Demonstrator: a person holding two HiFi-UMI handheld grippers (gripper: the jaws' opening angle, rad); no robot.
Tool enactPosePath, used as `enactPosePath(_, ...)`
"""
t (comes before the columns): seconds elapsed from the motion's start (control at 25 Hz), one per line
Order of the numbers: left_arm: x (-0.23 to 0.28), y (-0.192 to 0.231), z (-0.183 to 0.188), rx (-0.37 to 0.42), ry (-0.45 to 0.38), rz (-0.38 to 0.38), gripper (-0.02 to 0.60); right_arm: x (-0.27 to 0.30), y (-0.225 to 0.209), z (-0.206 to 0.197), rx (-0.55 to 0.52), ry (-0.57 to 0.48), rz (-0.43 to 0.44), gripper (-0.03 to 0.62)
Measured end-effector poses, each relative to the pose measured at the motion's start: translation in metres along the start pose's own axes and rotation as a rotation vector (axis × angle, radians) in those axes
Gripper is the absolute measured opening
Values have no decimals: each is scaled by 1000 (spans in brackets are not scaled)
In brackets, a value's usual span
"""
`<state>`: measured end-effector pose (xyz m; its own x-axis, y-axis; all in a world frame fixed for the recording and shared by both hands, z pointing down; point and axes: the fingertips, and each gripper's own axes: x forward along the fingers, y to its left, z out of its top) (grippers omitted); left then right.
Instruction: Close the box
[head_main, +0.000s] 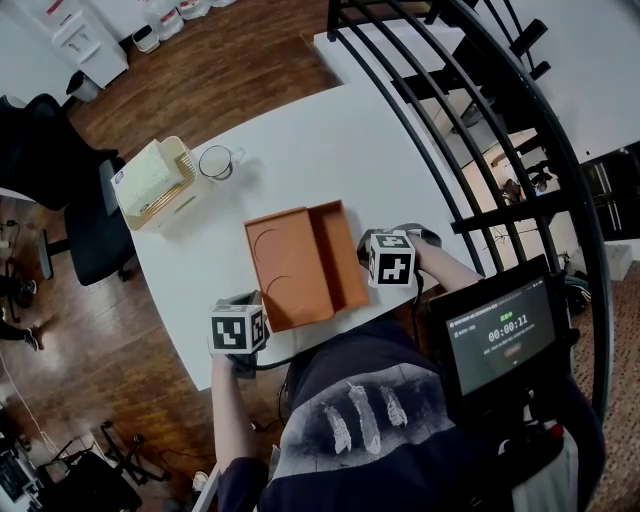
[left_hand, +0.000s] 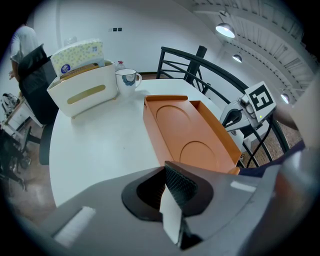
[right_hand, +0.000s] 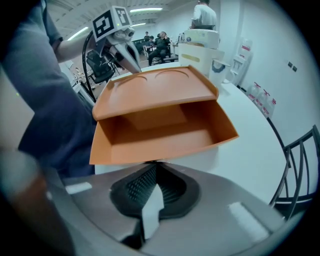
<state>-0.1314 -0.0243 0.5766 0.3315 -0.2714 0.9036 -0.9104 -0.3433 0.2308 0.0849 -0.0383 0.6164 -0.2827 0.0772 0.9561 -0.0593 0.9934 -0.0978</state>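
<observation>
Beyond box (head_main: 300, 268): mug (head_main: 216, 162), caddy (head_main: 172, 196), perhaps tissues (head_main: 145, 174).

Orange box (head_main: 305, 262), wht table (head_main: 330, 150), blk chair (head_main: 42, 145)

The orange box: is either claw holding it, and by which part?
Nothing is held. The left claw and the right claw are both shut and empty, close to the open orange box.

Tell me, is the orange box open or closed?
Open. Its lid is swung back and lies beside the base, and the right gripper view looks straight into the uncovered inside.
</observation>
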Motion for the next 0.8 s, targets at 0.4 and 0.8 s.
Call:
enactPosePath(0.4, 2, 0, 0, 4, 1, -2, 14, 2, 0, 3, -9, -3, -5, 5)
enactPosePath(0.8, 1, 1, -1, 4, 4, -7, 14, 1, 2, 12, -17, -17, 3, 5)
